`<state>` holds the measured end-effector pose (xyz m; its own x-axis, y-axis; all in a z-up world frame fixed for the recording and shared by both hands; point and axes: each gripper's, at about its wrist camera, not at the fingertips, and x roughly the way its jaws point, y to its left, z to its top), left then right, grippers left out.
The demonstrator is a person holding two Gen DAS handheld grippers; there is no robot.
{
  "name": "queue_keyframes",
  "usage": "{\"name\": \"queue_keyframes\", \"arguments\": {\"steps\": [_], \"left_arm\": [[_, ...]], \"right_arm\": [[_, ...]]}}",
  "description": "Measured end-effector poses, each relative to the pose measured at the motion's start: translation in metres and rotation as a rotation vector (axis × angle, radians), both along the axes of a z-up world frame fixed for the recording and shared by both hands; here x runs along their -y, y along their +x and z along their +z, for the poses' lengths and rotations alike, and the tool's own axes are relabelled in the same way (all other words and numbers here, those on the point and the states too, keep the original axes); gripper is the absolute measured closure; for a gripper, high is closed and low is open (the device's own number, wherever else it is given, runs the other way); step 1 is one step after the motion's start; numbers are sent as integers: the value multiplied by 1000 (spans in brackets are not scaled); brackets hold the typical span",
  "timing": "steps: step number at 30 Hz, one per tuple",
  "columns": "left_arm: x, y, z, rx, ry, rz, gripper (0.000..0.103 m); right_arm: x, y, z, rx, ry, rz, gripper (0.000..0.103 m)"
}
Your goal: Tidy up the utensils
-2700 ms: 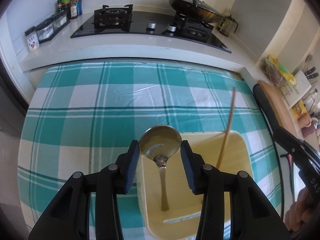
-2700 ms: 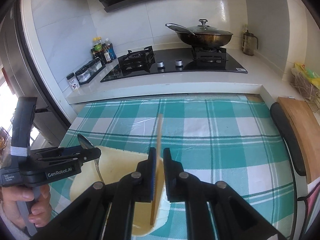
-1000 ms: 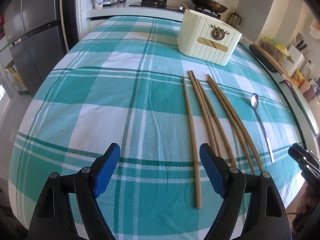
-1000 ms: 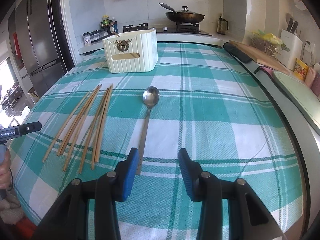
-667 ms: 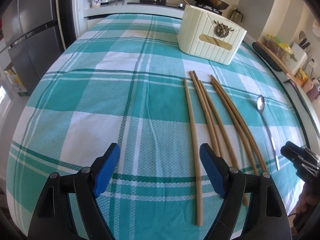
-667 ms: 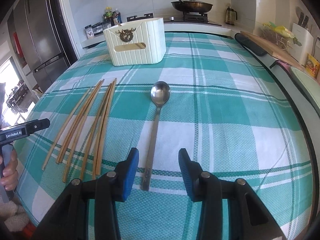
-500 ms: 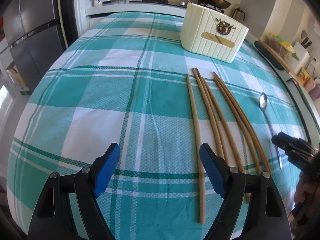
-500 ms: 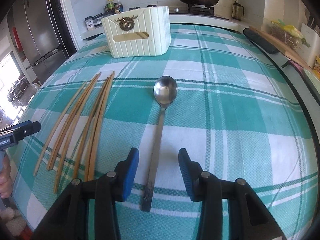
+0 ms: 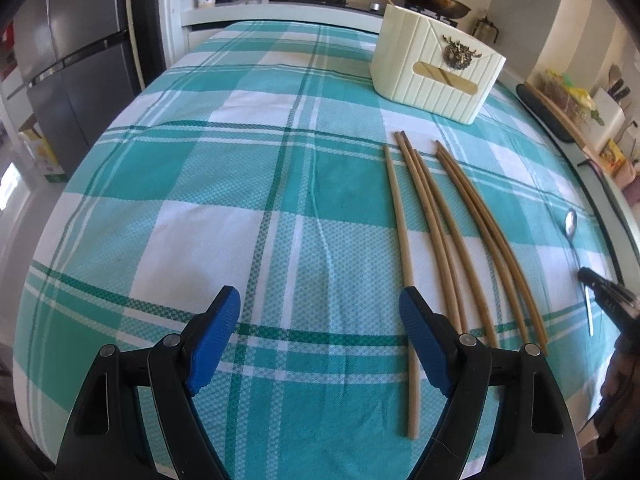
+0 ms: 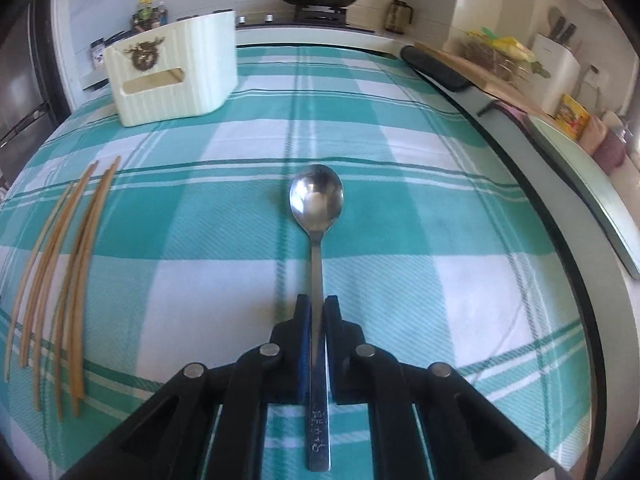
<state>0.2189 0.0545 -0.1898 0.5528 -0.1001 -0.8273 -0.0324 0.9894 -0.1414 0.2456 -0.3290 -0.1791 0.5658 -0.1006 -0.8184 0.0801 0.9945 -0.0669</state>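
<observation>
A: What covers the bench (image 9: 624, 216)?
B: A teal-and-white checked cloth (image 9: 200, 184). At its far end stands a cream ribbed holder (image 10: 176, 68) with a slot and a brass stag badge.
A: And the utensils?
B: Tan chopsticks (image 9: 436, 224) lie loose, fanned on the cloth, near the steel spoon (image 10: 317, 216).
A: The grippers?
B: The right gripper (image 10: 316, 334) has its fingers pinching the spoon's handle, bowl pointing away. The left gripper (image 9: 320, 336) hangs above the cloth, fingers spread wide, one beside the leftmost chopstick.

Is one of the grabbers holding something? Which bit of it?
Yes. The right gripper is shut on the spoon, pinching its handle partway along. The left gripper is open and holds nothing.
</observation>
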Motion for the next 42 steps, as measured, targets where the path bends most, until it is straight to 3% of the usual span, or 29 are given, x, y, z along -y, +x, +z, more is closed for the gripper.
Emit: {"name": "queue_keyframes", "arguments": {"steps": [3, 7, 20, 23, 26, 35, 42], "left_arm": [[7, 12, 0, -12, -11, -20, 19], [19, 25, -3, -18, 29, -55, 19], [43, 40, -17, -34, 139, -108, 16], [43, 41, -19, -32, 167, -98, 8], [35, 43, -23, -45, 154, -75, 0], [32, 40, -24, -35, 159, -95, 1], [27, 42, -22, -111, 157, -148, 0]], "right_arm": [[17, -11, 1, 10, 11, -35, 94], [27, -20, -2, 41, 48, -70, 68], [30, -23, -6, 84, 52, -62, 63], [30, -22, -6, 88, 50, -58, 63], [30, -22, -6, 88, 56, -59, 62], [32, -23, -6, 89, 64, -59, 62], [32, -23, -6, 88, 68, -57, 62]]}}
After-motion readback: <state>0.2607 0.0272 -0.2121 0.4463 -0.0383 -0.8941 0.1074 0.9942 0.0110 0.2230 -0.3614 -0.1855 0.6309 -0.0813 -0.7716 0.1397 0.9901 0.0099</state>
